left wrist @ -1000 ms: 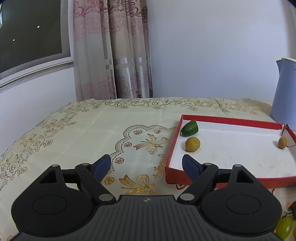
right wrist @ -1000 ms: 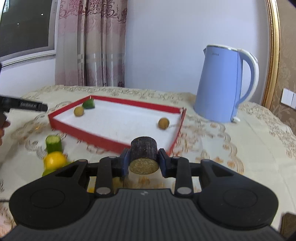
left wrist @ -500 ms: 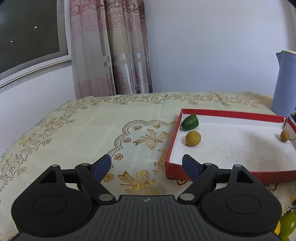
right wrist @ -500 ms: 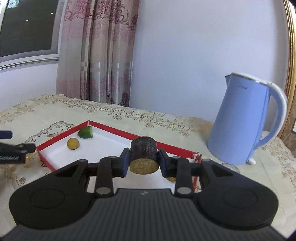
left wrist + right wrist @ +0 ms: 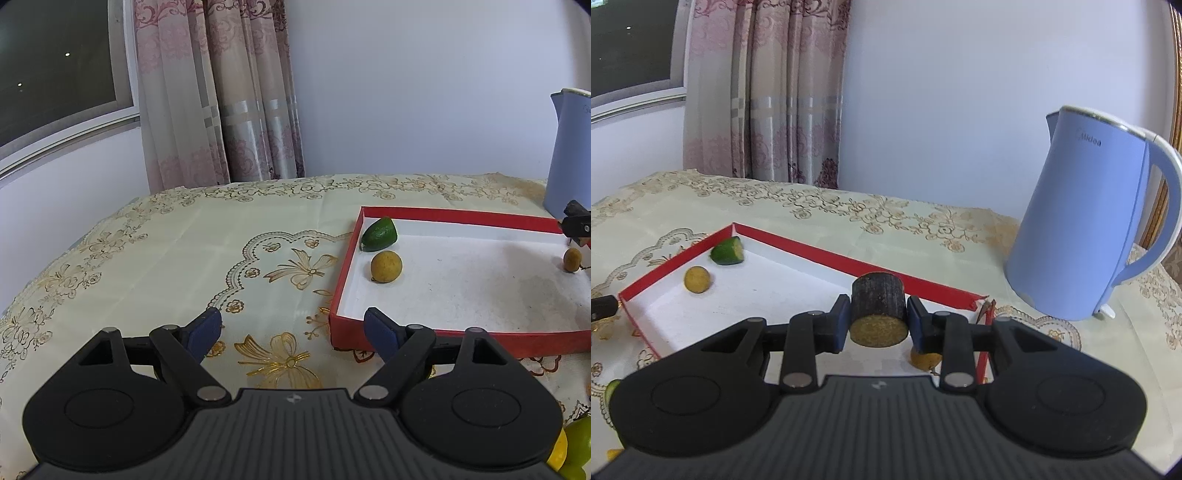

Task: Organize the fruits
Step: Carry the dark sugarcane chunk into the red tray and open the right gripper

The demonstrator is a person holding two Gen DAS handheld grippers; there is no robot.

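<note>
A red box with a white floor lies on the cloth; it also shows in the right wrist view. In it lie a green cut fruit, a small yellow round fruit and another small brown fruit. My right gripper is shut on a dark cylindrical fruit piece, held above the box's right part. My left gripper is open and empty, low over the cloth by the box's near left corner.
A blue electric kettle stands right of the box. Green and yellow fruits lie on the cloth at the left view's lower right. A green piece lies near the box's front. Curtain and wall stand behind the table.
My right gripper carried the dark piece up and forward over the box's right part. My left gripper shifted slightly, staying open.
</note>
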